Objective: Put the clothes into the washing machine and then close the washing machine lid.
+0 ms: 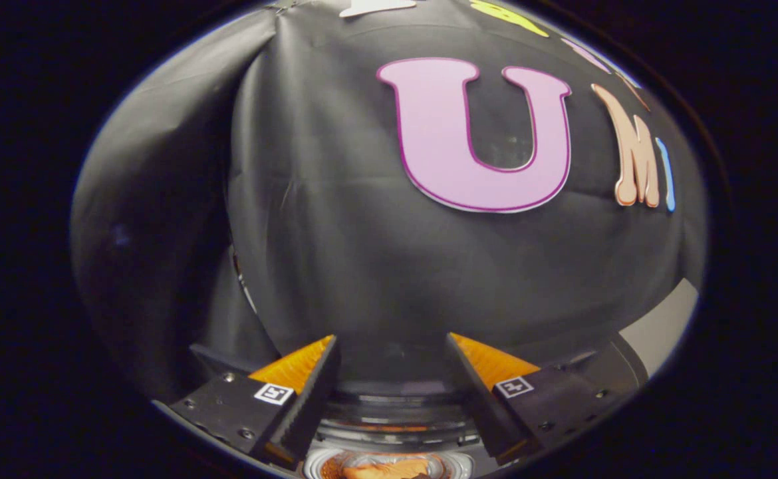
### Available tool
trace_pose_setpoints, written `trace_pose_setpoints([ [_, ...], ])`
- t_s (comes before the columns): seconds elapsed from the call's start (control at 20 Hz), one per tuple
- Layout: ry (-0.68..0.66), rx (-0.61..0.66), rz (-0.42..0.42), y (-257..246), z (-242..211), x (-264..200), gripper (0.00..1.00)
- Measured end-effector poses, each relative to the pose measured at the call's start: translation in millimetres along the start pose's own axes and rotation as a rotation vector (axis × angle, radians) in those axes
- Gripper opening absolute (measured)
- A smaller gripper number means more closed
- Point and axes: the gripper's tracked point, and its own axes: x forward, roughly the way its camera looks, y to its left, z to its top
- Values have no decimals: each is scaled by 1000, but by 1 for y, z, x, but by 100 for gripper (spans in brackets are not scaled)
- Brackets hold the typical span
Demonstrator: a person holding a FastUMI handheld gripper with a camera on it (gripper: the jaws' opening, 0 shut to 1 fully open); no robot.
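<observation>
My gripper is open, with a wide gap and nothing between its fingertips. It points at the black cloth wall. Low between the fingers, close under them, is the round rim of the washing machine, dark with a pale ring below it. Inside that ring lies something orange-brown, which looks like a piece of clothing; only a thin strip of it shows. I cannot make out the lid.
The booth's black cloth hangs just beyond the fingers, folded at a corner on the left. A pale grey surface shows to the right of the right finger.
</observation>
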Motion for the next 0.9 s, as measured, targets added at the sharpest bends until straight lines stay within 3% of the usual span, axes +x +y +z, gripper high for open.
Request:
trace_pose_setpoints([
  [0.35, 33, 5, 19, -1, 1, -6, 96],
  [0.9, -21, -5, 58, -2, 3, -6, 96],
])
